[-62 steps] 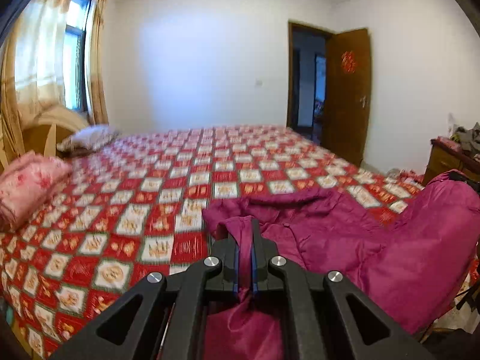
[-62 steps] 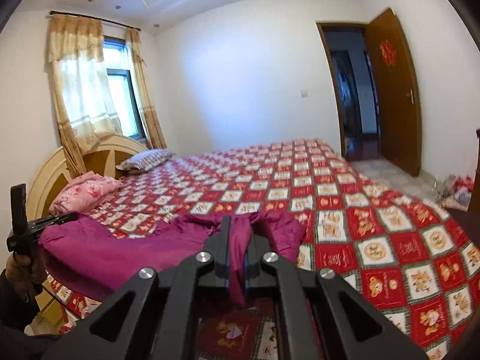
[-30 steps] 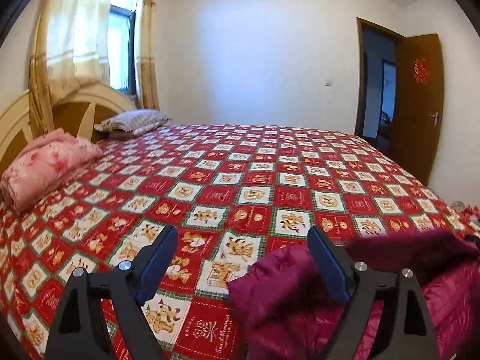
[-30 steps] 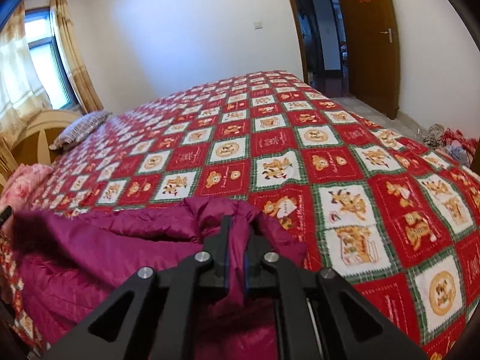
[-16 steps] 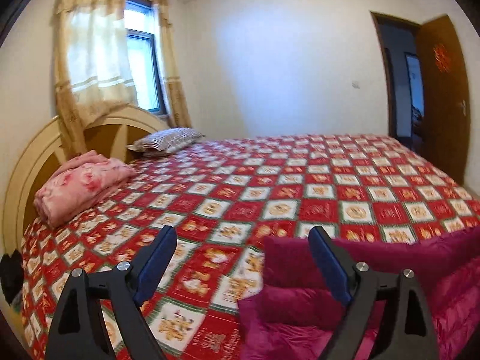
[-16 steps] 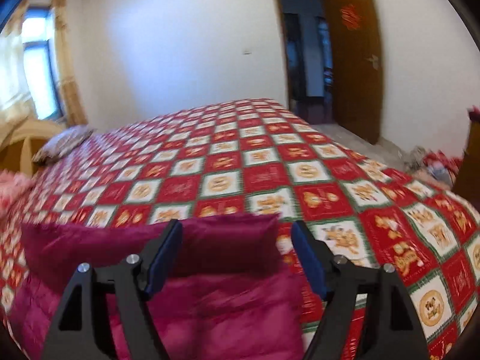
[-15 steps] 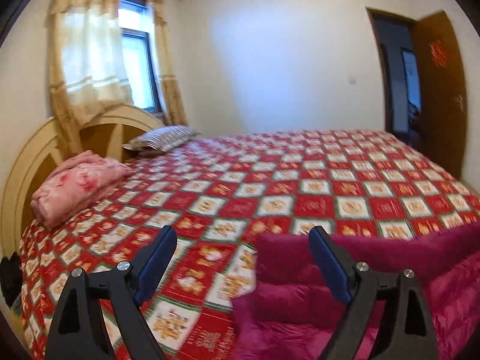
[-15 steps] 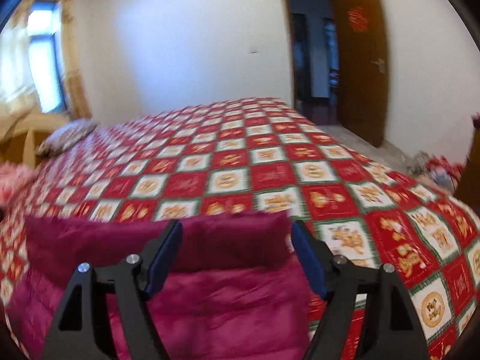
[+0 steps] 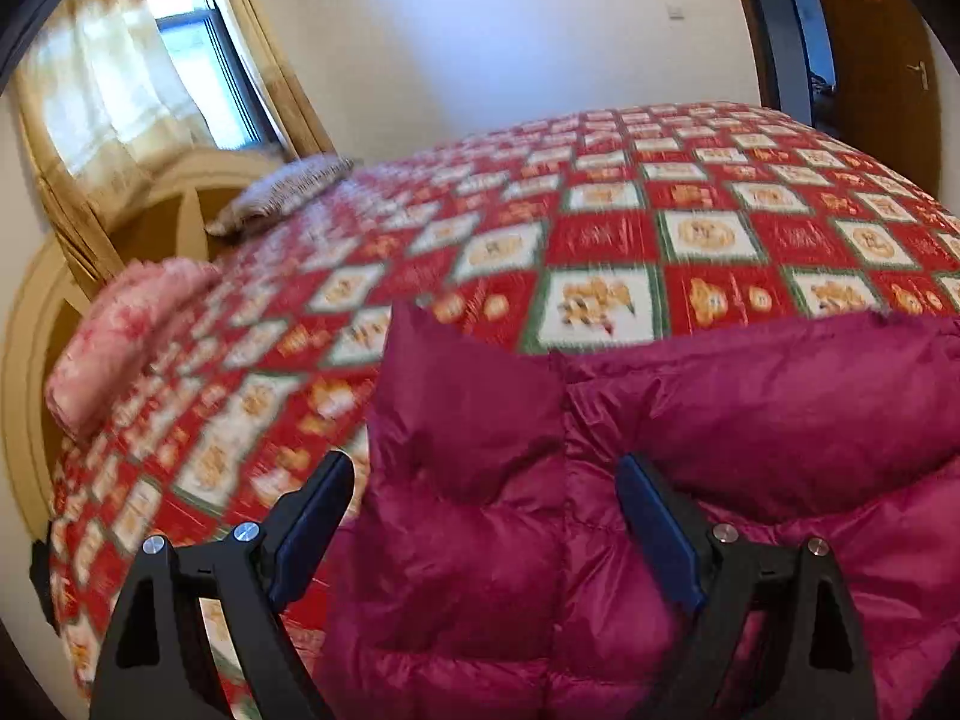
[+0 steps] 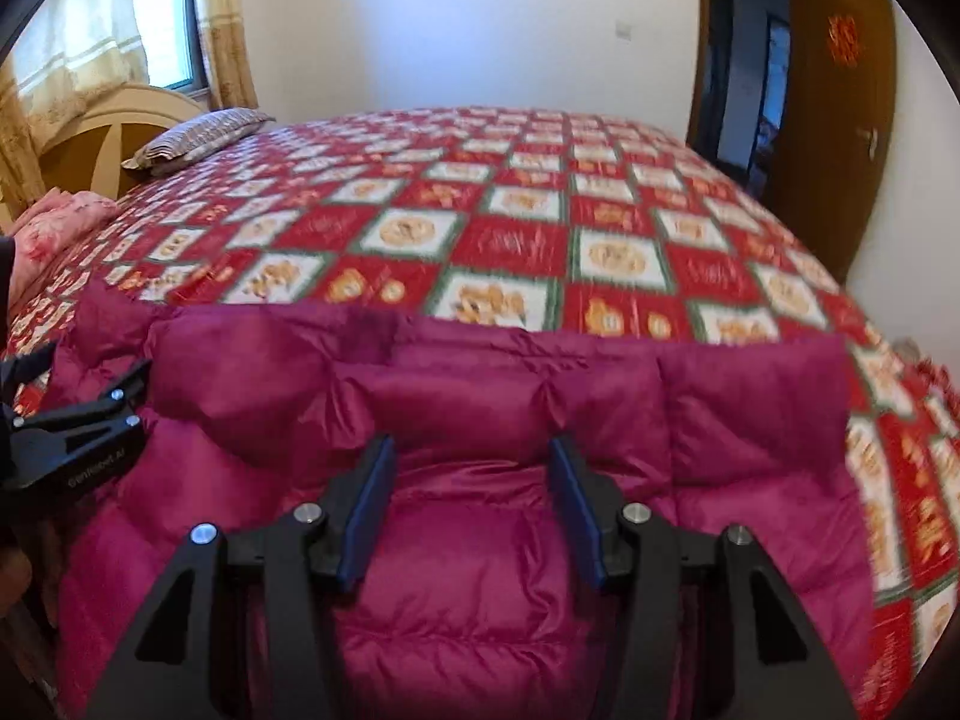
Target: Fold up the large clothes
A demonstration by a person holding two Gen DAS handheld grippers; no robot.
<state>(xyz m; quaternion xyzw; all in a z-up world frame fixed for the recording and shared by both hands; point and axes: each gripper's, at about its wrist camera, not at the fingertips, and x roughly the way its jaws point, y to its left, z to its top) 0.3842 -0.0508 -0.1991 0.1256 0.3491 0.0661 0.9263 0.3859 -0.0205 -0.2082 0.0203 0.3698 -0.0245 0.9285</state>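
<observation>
Garment: magenta quilted puffer jacket [image 10: 480, 540] spread at the near edge of the bed, its far edge turned over into a straight band
Left gripper [image 9: 480, 516]: jaws spread wide above the jacket's left end, holding nothing; blue pads [image 9: 654, 534] bare
Right gripper [image 10: 468, 504]: jaws parted over the folded band, gripping nothing
Support: red and white patterned bedspread [image 10: 522, 240]
Background: striped pillow [image 10: 198, 135] and pink folded bedding [image 9: 120, 336] by the headboard; brown door [image 10: 840, 120] at right
</observation>
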